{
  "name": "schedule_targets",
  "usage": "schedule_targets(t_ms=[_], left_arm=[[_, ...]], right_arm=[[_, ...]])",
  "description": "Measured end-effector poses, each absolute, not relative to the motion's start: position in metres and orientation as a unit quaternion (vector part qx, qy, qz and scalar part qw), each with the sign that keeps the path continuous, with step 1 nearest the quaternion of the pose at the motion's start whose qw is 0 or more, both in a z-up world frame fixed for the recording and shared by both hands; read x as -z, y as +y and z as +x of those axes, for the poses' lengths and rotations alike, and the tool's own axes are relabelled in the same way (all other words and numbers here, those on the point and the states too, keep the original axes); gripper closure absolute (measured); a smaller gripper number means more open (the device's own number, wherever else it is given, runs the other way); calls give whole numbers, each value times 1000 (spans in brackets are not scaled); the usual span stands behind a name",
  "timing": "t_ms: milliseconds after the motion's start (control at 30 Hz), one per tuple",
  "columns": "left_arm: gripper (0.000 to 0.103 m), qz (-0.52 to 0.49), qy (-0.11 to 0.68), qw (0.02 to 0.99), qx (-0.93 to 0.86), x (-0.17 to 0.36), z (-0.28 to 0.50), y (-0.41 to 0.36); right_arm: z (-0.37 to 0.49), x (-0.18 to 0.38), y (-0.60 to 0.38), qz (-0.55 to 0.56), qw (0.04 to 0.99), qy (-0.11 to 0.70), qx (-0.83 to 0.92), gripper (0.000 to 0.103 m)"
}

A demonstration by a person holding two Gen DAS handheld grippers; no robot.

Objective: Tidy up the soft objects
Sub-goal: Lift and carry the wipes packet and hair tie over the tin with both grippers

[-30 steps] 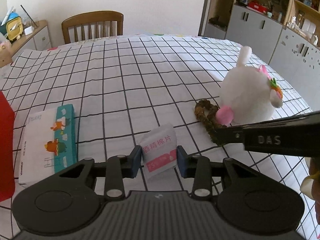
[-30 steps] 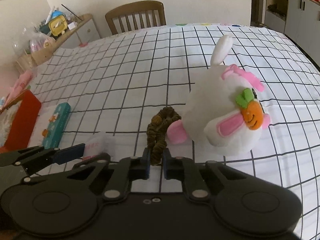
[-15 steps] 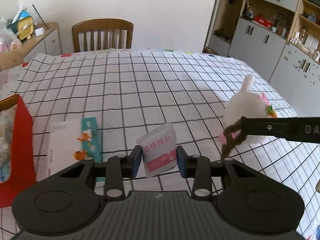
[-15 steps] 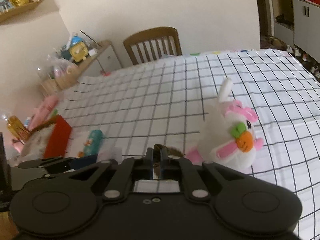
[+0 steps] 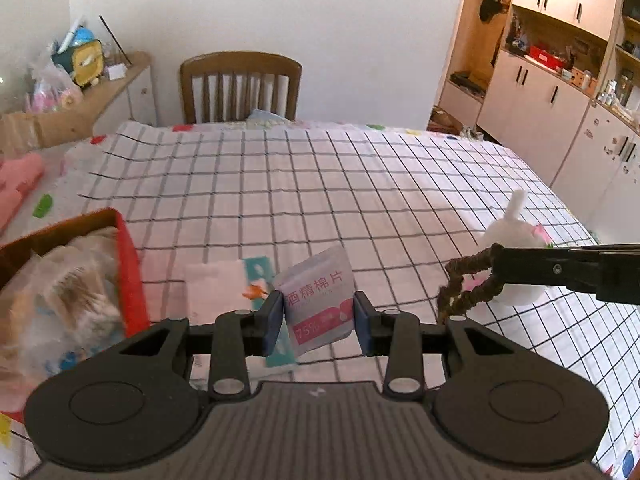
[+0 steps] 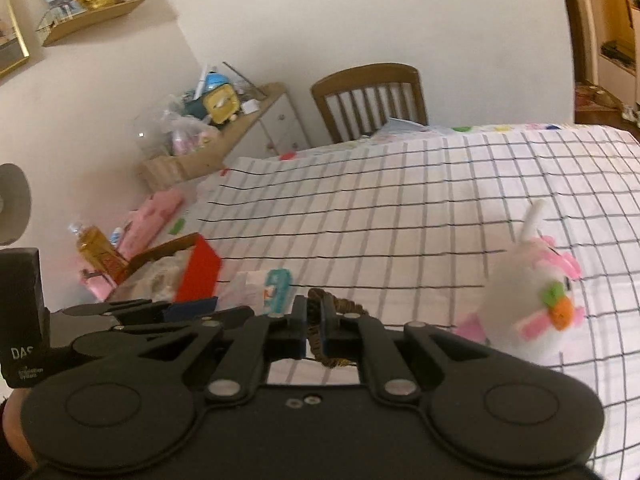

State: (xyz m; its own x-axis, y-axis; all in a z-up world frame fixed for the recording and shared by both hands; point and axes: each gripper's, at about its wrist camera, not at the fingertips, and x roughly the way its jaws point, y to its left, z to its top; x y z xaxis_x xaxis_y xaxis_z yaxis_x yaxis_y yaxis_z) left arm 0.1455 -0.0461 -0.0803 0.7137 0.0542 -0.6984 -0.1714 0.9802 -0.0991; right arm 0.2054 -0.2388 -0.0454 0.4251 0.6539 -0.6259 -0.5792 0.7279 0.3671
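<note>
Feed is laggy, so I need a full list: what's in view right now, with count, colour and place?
wipe packet: 1, white and pink, held off the cloth in the left tongs
scrunchie: 1, brown, hanging from the right tongs
plush rabbit: 1, white and pink, on the cloth at right
tissue pack: 1, white and teal, beside the box
box: 1, red, left edge, already part filled
checked cloth: 1, white and black, over the table
chair: 1, brown, far end
left tongs: 1, black, shut
right tongs: 1, black, shut
</note>
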Motion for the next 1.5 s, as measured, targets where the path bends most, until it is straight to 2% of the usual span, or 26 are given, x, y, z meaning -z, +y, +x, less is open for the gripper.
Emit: schedule_targets(t_ms=[733,1500], left_arm=[[66,-88,342,927,-124,37,95,69],[66,-90,355,916,-164,48,90,179]], right_arm=[[188,2,-117,12,810,364,-459,97],[165,14,-4,-7,784,374,-496,97]])
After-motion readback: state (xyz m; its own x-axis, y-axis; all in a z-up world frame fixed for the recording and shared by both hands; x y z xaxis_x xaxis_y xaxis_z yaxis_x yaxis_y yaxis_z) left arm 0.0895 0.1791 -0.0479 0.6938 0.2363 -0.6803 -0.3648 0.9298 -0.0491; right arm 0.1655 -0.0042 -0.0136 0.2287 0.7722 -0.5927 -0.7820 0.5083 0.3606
